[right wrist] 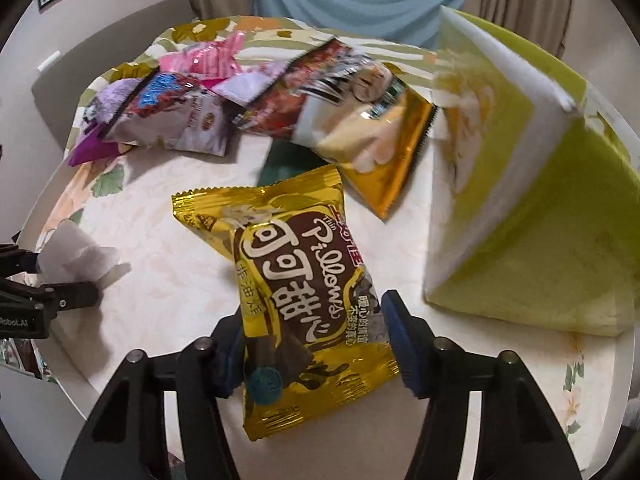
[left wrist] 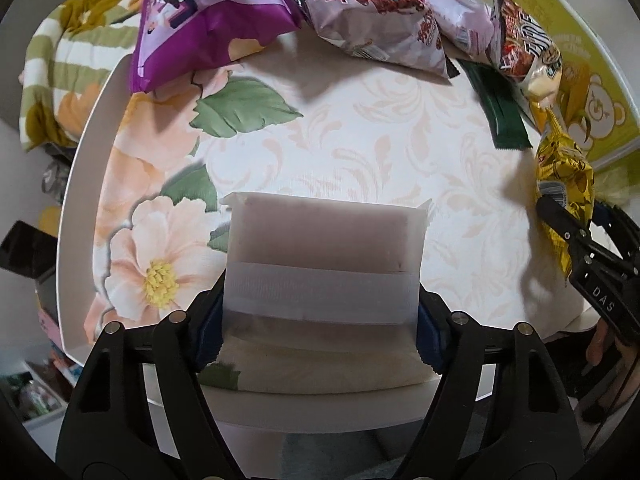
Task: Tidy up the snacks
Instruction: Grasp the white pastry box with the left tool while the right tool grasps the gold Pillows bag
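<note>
Beside the green box [right wrist: 560, 216], nothing stowed yet — your left gripper [left wrist: 320, 320] pinches a white packet [left wrist: 324, 256], right gripper [right wrist: 316, 356] pinches the gold Pillows bag [right wrist: 296, 272]; a heap of snack bags [right wrist: 248, 108] remains.

Black left gripper [left wrist: 320, 316] – blue pads [left wrist: 430, 336]; silver screws [left wrist: 459, 317]

light: soft indoor | edges: fisheye-warped, vignetted | blur: right view

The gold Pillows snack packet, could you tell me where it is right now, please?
In the right wrist view the gold Pillows packet lies low and central between the right gripper fingers, on the floral tablecloth, left of the green box.
</note>
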Motion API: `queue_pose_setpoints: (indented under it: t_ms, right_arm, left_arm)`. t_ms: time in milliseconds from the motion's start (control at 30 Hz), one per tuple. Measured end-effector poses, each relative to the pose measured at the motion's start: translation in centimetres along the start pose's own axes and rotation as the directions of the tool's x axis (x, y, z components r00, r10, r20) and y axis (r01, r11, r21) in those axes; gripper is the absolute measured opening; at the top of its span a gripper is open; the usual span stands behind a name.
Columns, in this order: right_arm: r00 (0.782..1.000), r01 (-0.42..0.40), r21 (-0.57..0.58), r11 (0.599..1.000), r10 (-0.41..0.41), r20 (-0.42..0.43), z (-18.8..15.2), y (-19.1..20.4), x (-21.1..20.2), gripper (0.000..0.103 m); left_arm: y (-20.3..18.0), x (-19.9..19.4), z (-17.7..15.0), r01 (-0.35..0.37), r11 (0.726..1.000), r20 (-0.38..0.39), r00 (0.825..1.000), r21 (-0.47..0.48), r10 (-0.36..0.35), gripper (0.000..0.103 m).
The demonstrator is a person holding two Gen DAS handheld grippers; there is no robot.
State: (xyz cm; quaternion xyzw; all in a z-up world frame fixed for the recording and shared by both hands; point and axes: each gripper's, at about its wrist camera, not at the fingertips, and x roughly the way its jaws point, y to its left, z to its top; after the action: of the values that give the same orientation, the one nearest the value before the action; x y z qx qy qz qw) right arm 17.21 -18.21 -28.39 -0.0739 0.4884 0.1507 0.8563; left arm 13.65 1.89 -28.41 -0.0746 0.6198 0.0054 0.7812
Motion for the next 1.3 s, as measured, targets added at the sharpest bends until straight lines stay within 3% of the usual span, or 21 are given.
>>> queue_pose_setpoints:
  t_ms: [200,433,700,1000,1133,1300]
  right_arm:
    - [0.999,-0.004,-0.018,1.0,0.004,0.049,0.3,0.9,-1.5,0.051]
    - [0.992,-0.009,-0.003,1.0,0.009,0.128,2.1,1.3,-5.1,0.051]
    - [0.975,-0.027,0.094,0.995,0.006,0.223,4.2,0.6,-11.7,0.051]
    - [0.957,0.002,0.258,0.966,-0.077,0.279,6.0,-5.2,-18.0,0.051]
    - [0.949,0.045,0.307,0.951,-0.137,0.285,6.2,-9.9,-19.5,0.051]
    - [0.95,0.044,0.34,0.939,-0.145,0.276,6.2,-15.1,-20.0,0.051]
  left_arm:
    - [1.2,-1.6,0.5,0.044,0.999,0.028,0.999,-0.021,-0.043,0.073]
    - [0.4,-6.3,1.4,0.079,0.997,0.111,0.991,0.003,-0.079,0.073]
    - [-1.5,-12.4,4.8,0.156,0.982,0.227,0.958,0.107,-0.177,0.073]
    - [-9.5,-16.5,9.3,0.239,0.928,0.272,0.908,0.284,-0.317,0.073]
    - [-14.2,-16.7,10.8,0.262,0.905,0.267,0.895,0.335,-0.358,0.073]
    - [-20.9,-15.4,12.9,0.289,0.891,0.247,0.889,0.35,-0.386,0.073]
